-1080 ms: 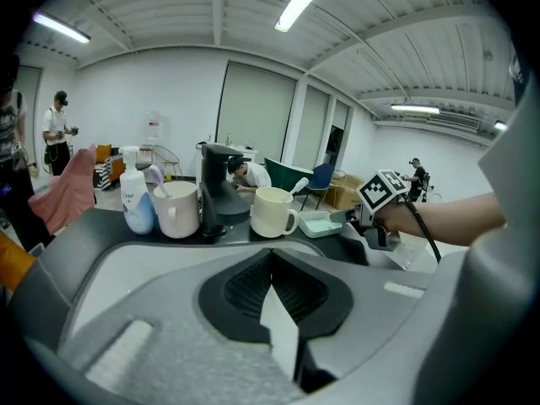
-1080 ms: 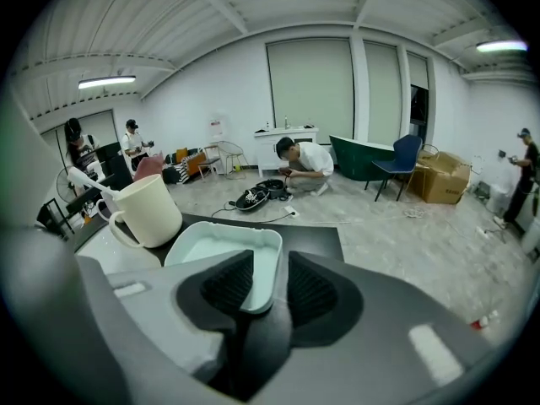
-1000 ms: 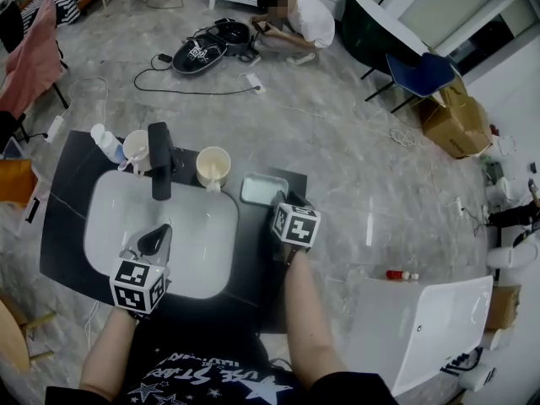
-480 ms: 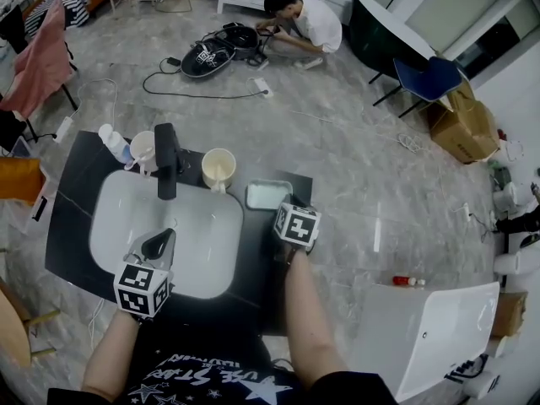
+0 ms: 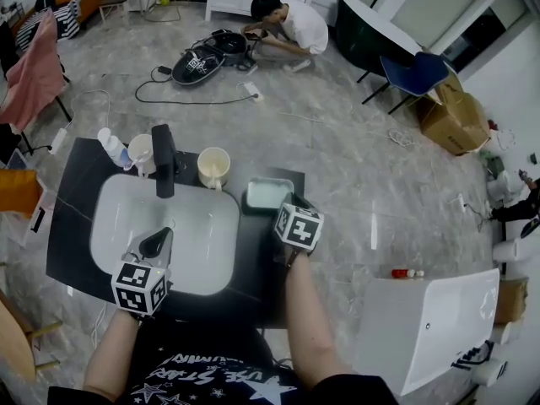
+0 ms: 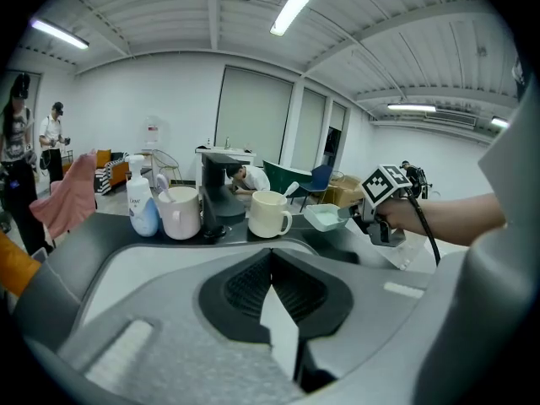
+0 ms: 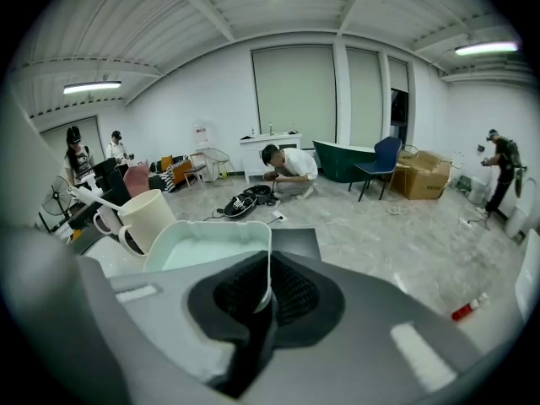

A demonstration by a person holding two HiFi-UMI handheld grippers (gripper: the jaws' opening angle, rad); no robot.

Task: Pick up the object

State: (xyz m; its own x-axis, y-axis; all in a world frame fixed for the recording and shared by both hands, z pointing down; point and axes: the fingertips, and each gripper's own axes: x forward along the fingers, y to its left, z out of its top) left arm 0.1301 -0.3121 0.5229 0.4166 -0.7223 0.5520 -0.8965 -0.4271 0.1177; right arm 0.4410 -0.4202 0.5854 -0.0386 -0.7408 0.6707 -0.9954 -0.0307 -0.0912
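My right tongs pinched tight on the rim of the pale tray; my left tongs sat closed, empty.

Glossy white basin, dark veined matt counter, smooth pale plastic tray, polished grey marble-look floor.

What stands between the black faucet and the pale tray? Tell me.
A cream mug stands between the faucet and the tray, as the head view shows.
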